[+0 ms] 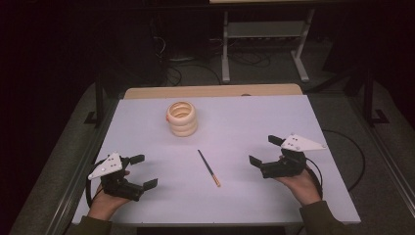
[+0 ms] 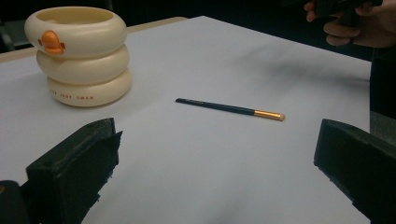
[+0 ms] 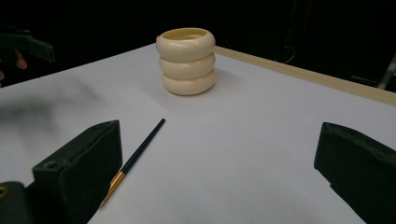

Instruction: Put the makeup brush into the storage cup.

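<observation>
1. I see my left gripper resting at the near left of the white table, its jaws spread wide with nothing between them.
2. My right gripper sits at the near right, well apart from the left one, and its jaws are spread wide and empty too.
3. The brush lies flat on the table between my two grippers, touched by neither. It has a dark handle and a gold ferrule with a pale tip, and that tip points toward the near edge.
4. In the left gripper view the brush lies crosswise ahead of the jaws, gold end to the right.
5. In the right gripper view its gold end lies just beside the left-hand jaw.
6. The cream holder, shaped like three stacked rings with an orange duck bill, stands upright beyond the brush, toward the far side.
</observation>
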